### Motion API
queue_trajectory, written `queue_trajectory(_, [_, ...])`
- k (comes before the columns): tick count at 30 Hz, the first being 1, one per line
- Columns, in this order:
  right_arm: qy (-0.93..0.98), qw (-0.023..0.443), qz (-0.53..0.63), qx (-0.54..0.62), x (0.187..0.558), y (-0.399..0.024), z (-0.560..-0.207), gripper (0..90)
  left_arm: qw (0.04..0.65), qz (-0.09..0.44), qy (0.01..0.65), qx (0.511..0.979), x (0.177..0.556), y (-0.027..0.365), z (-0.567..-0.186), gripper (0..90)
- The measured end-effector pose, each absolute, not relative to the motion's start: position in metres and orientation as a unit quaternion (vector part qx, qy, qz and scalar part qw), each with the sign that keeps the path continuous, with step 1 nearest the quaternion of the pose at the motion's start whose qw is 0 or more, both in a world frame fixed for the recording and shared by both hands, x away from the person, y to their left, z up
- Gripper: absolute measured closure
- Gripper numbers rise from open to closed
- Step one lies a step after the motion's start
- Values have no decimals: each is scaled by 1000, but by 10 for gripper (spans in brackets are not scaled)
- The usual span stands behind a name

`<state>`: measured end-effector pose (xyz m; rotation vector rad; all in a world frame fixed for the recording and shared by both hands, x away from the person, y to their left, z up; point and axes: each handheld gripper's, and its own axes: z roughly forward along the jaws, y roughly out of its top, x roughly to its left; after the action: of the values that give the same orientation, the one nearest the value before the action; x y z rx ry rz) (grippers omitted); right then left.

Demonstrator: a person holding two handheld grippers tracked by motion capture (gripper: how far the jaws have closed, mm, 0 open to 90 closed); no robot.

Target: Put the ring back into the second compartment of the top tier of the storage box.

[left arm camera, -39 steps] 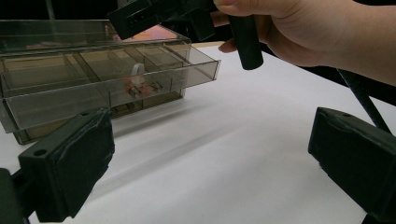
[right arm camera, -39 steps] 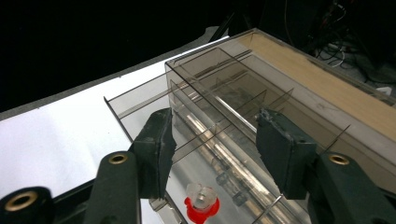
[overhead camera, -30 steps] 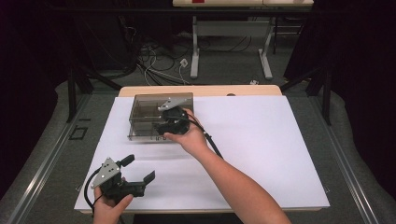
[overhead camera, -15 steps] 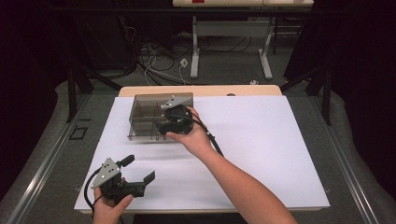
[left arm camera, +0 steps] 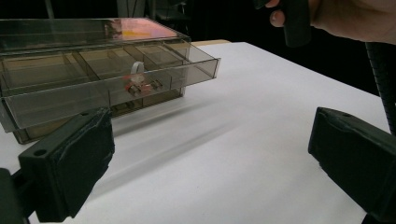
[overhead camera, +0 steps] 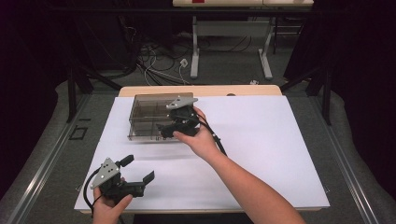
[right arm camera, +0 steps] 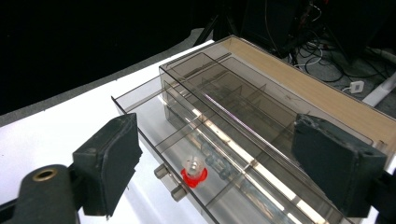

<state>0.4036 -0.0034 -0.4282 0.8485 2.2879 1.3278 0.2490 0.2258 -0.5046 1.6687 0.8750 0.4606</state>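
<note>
While the right gripper (right arm camera: 215,163) hangs with jaws just opening wide and empty, the small red-based part (right arm camera: 194,171) sits in the pulled-out drawer (right arm camera: 154,126) at its 12 o'clock.

Glossy, smoke-tinted clear plastic on the drawer box (right arm camera: 261,116), catching glare just beyond the matt, rough-moulded black pads (right arm camera: 114,154). Between them in the open drawer, a shiny red-based clear plastic piece (right arm camera: 194,171). Below, a smooth matt white sheet (overhead camera: 261,140) and a pale wood table edge (overhead camera: 205,90).
</note>
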Motion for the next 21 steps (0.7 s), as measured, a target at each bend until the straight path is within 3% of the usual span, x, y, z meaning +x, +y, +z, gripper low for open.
queue_trajectory(3, [809, 180, 472, 300, 401, -7, -427, 143, 565, 196, 373, 710, 249, 226, -505, 4])
queue_trajectory(9, [805, 178, 484, 294, 388, -25, -425, 0, 564, 198, 373, 710, 249, 226, -505, 4])
queue_trajectory(21, [785, 196, 505, 300, 368, -65, -424, 0, 562, 199, 372, 711, 248, 226, -505, 4])
